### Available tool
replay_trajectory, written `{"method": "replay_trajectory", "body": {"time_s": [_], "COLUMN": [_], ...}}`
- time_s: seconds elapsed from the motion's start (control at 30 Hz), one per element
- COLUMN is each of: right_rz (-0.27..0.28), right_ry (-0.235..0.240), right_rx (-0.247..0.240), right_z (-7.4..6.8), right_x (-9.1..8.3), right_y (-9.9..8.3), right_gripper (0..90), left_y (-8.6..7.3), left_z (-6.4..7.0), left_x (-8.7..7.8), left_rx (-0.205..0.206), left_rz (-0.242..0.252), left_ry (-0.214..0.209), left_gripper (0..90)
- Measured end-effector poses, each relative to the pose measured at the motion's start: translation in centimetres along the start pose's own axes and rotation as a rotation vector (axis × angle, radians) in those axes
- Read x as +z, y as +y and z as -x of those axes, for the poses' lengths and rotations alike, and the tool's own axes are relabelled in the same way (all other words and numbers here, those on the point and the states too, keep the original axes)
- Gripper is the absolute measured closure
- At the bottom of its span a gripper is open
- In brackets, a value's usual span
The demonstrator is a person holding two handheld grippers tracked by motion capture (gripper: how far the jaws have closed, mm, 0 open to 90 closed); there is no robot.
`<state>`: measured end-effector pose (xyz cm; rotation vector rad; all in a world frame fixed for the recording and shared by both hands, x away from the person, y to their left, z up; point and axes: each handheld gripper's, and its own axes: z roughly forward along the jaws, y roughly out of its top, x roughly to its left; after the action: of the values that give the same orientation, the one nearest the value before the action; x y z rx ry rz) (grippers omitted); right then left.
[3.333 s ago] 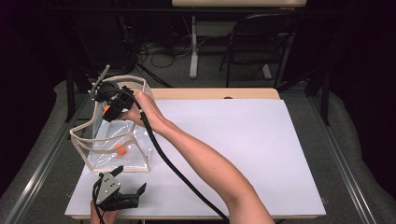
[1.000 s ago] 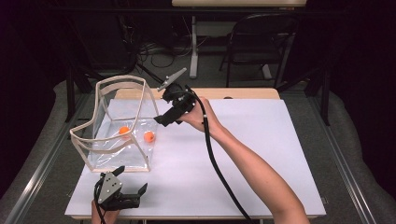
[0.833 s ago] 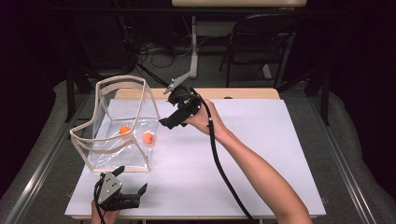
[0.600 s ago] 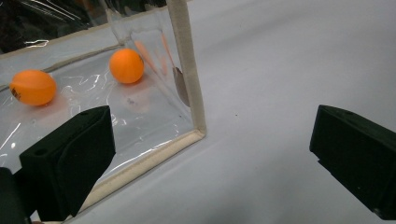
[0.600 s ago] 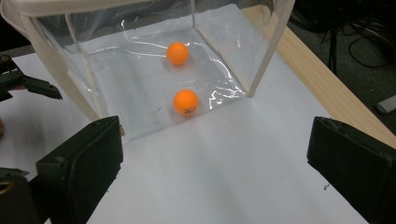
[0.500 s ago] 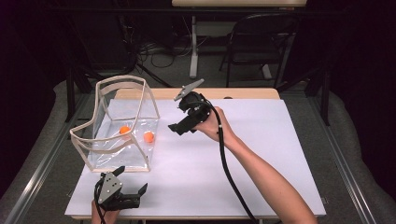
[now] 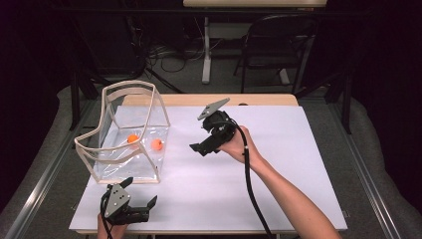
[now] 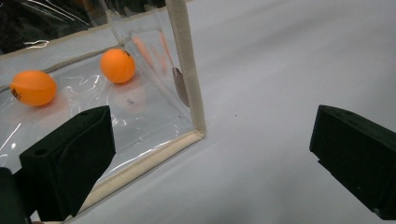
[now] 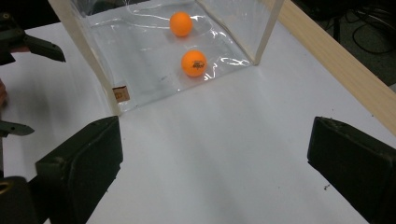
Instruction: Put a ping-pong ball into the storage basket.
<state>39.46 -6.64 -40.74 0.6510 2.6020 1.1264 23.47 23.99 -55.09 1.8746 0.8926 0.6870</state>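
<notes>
Ping-pong balls (image 7: pixel 157 144) in clear bag (image 7: pixel 124 130), counter's left edge | both tongs released, empty | right tongs (image 7: pixel 205 144): stay clear of bag rim.

I count two orange balls (image 7: pixel 133 139) (image 7: pixel 157 144), one clear bag (image 7: pixel 107 167), and my two hand-held grippers (image 7: pixel 138 195) (image 7: pixel 198 148).

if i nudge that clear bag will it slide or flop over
The clear bag would probably slide: it looks light on the smooth white table. Its thin film walls likely buckle, though the beige trim stiffens it. The orange balls would likely roll.
</notes>
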Motion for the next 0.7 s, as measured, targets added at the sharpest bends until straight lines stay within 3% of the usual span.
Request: {"method": "replay_trajectory", "body": {"time_s": [0.7], "right_rz": [-0.023], "right_ry": [0.001], "right_rx": [0.031], "right_z": [-0.9], "right_x": [-0.7], "right_y": [-6.0], "right_gripper": [3.0], "left_y": [0.0], "left_z": [0.0], "left_x": [0.1], "left_rx": [0.001], "left_rz": [0.001], "left_ry": [-0.001], "left_gripper": [0.1]}}
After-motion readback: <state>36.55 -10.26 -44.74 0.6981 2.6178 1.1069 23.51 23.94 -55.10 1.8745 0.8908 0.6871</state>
